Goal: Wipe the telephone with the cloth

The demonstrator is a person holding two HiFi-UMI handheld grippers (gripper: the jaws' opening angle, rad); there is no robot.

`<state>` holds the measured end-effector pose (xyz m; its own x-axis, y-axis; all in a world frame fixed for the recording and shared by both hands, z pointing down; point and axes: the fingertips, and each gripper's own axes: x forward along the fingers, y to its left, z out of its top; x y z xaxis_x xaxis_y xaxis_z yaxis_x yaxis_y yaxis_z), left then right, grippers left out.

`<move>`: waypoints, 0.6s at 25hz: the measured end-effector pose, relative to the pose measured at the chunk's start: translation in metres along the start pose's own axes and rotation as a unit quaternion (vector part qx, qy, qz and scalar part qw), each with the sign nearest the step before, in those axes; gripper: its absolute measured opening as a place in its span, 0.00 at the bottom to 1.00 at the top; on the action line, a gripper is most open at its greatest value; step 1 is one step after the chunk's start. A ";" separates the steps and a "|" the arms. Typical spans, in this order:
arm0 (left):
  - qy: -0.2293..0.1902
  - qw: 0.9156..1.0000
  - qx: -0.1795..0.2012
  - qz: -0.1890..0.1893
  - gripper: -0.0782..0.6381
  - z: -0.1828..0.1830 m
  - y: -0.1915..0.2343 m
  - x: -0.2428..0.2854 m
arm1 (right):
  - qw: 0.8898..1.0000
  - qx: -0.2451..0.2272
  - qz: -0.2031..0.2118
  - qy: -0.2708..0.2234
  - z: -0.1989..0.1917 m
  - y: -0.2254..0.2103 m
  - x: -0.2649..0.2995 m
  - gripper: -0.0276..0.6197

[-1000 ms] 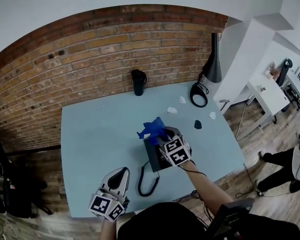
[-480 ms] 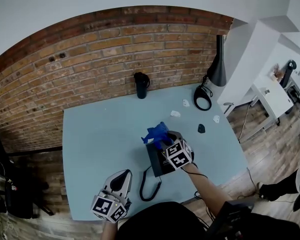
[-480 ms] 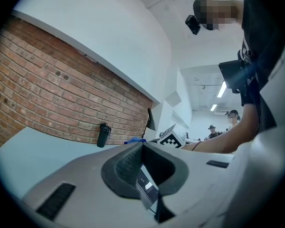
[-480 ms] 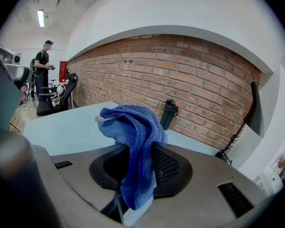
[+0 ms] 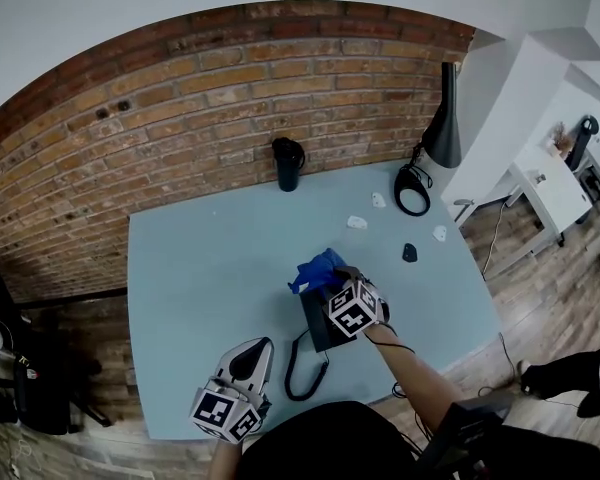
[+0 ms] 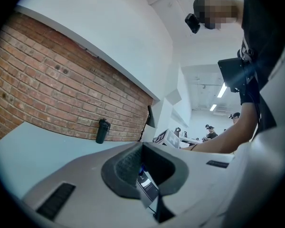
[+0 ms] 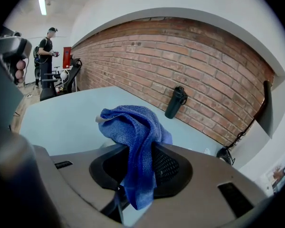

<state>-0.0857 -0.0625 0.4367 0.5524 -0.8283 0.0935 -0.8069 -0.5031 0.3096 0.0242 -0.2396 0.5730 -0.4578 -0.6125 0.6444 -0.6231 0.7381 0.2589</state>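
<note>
1. Left claw (image 5: 257, 350): jaws together and empty, at 7 o'clock by the near tabletop (image 5: 190, 268) edge.
2. Keep it clear of the coiled cord (image 5: 298, 368). The cord loops toward that edge and would likely snag and drag the set.
3. The telephone (image 5: 318, 320) lies near centre, on the near side. Expect it to be rigid, light and apt to slide. Brace its body, never the cord.
4. Right claw (image 5: 332, 280): clamped on the cloth (image 5: 313, 266), over the telephone's far end. Contact cannot be confirmed.
5. The cloth is soft and limp, and a loose bunch spills beyond the jaws toward 11 o'clock.
6. Open room lies from 9 to 12 o'clock.
7. A bottle (image 5: 287, 164) stands at 12 o'clock by the wall, and small objects (image 5: 356, 222) lie at 1 to 2 o'clock.
</note>
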 end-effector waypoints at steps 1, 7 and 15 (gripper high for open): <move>0.001 1.000 -0.001 0.001 0.13 -0.001 0.001 0.000 | 1.000 0.000 0.005 0.007 -0.005 0.004 0.004 0.25; 0.011 1.000 -0.010 0.003 0.13 -0.011 0.003 -0.001 | 1.000 0.006 0.006 0.030 -0.018 0.011 0.017 0.25; 0.007 1.000 -0.014 -0.002 0.13 -0.017 -0.001 0.001 | 0.999 0.029 0.019 0.012 -0.022 0.012 0.016 0.25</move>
<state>-0.0805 -0.0584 0.4529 0.5581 -0.8230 0.1057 -0.7990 -0.4987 0.3362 0.0237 -0.2341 0.6023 -0.4668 -0.5768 0.6703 -0.6415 0.7427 0.1923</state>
